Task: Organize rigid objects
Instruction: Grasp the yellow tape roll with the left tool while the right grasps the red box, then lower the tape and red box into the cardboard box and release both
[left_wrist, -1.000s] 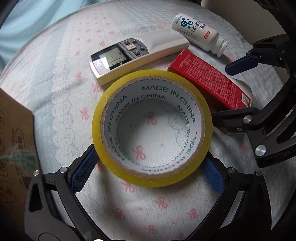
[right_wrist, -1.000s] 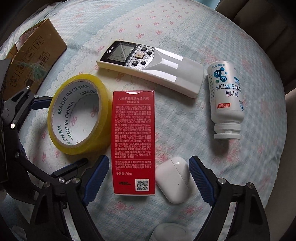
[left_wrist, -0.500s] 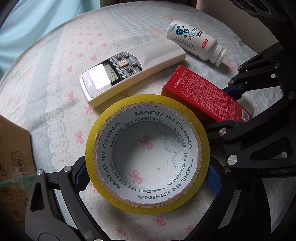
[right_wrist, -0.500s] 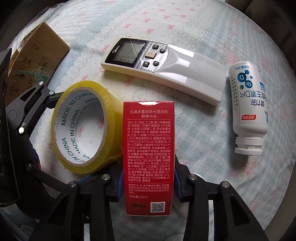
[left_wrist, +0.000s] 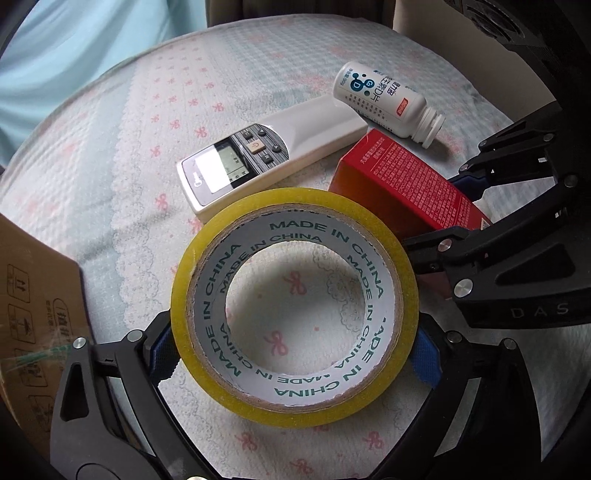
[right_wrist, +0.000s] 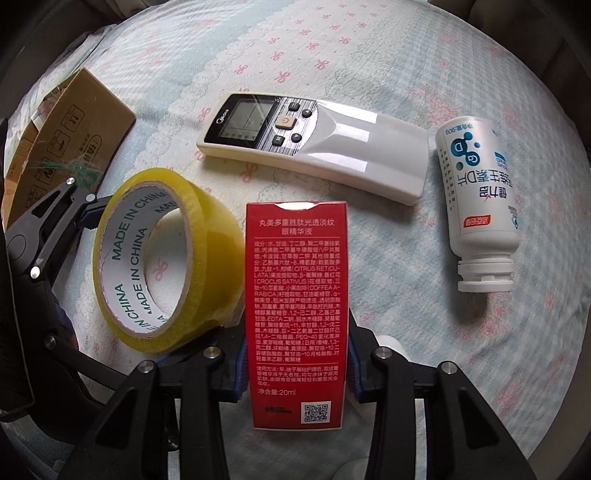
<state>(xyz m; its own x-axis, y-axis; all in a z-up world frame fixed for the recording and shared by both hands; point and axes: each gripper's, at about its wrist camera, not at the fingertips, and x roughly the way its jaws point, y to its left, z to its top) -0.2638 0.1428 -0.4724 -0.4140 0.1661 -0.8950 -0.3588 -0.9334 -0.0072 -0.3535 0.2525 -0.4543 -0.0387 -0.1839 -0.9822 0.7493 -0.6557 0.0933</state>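
A yellow tape roll printed MADE IN CHINA sits between the blue pads of my left gripper, which is shut on its outer sides. In the right wrist view the tape roll is tilted, one edge raised off the bedspread. My right gripper is shut on the long sides of a red carton, gripping near its lower end. The red carton lies just right of the roll, close against it.
A white remote control lies beyond the carton, and a white pill bottle lies on its side to the right. A brown cardboard box stands at the left edge. All rest on a pale bedspread with pink bows.
My right gripper came down over the red carton and shut on it. My left gripper's pads closed in on the tape roll, which now tilts up.
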